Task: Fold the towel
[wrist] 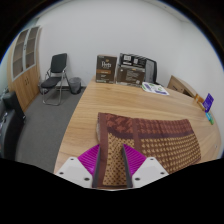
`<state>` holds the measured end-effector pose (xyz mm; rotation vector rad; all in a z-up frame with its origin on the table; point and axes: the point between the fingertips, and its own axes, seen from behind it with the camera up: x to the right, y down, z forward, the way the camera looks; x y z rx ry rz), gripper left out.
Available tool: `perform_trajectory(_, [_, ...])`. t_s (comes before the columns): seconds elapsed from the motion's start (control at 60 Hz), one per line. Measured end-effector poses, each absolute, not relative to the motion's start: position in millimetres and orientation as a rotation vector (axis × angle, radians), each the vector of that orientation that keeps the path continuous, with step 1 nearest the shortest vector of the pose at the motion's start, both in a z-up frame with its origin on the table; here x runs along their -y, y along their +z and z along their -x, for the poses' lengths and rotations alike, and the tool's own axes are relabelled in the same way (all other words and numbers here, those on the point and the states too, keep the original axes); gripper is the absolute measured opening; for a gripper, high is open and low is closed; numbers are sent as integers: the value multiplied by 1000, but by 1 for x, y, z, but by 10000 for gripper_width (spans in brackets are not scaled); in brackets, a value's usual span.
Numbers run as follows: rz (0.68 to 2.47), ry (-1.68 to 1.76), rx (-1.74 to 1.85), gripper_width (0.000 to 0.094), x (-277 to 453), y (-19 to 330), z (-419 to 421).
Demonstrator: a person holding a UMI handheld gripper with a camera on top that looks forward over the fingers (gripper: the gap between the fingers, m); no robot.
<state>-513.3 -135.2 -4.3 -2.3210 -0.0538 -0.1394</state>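
Note:
A patterned brown and red towel (160, 145) lies spread on the wooden table (130, 100). My gripper (112, 168) is at the towel's near left corner. Its two fingers, with magenta pads (90, 160), stand close together with a strip of the towel's edge running up between them. Both pads press on the cloth. The towel's far edge has a dark red border (140, 120).
Two standing display boards (120, 68) and white papers (155, 88) are at the table's far end. A purple object (208, 101) sits at the far right. A black chair (58, 75) and a wooden cabinet (25, 60) stand beyond on the left, over grey floor.

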Motion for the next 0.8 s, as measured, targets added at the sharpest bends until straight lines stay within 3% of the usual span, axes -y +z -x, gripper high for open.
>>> perform_trajectory(0.1, [2304,-218,114,134,132,-4,504])
perform_trajectory(0.133, [2298,-232,131,98,130,-3,501])
perform_trajectory(0.317, [2322,-103,78,62,130,9,508])
perform_trajectory(0.467, [2246,135,14,62,118,72,524])
perform_trajectory(0.617, [2144,280,-107,62,106,133,482])
perform_trajectory(0.7, [2132,273,-166,62,107,135,434])
perform_trajectory(0.8, [2175,215,-223,61,114,104,373])
